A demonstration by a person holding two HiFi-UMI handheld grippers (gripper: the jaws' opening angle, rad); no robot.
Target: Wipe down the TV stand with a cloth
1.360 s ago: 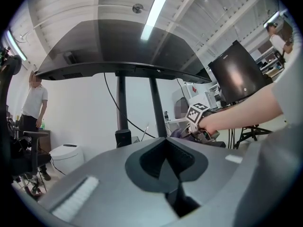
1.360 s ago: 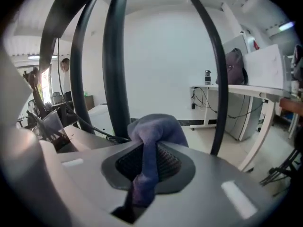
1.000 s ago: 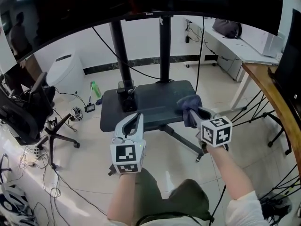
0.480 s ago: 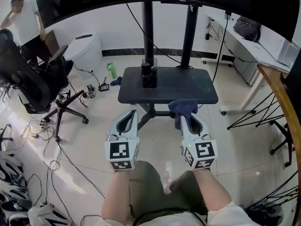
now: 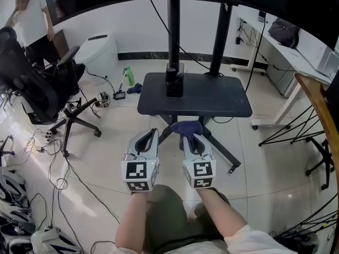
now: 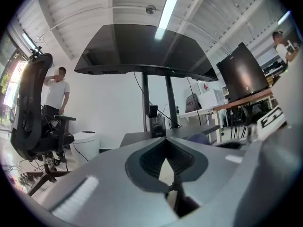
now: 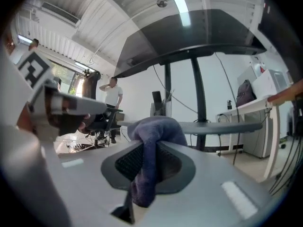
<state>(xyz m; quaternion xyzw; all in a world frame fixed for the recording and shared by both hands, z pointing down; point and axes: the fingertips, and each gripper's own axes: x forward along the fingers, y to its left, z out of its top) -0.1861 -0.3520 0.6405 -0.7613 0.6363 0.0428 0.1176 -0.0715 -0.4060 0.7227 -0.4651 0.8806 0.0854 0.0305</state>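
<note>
Dark blue fleecy cloth (image 5: 186, 127): bunched, clamped between the jaws of the right gripper (image 5: 189, 137), top lobe spilling over them. Half a second ago it touched the black TV stand shelf (image 5: 212, 97); now drawn back, over the floor just before it. Left gripper (image 5: 151, 134): jaws together, empty, close beside the right. Screen cut off above.

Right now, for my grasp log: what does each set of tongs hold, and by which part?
The right tongs pinch the blue cloth by a bunched fold; the left tongs are shut, holding nothing.
</note>
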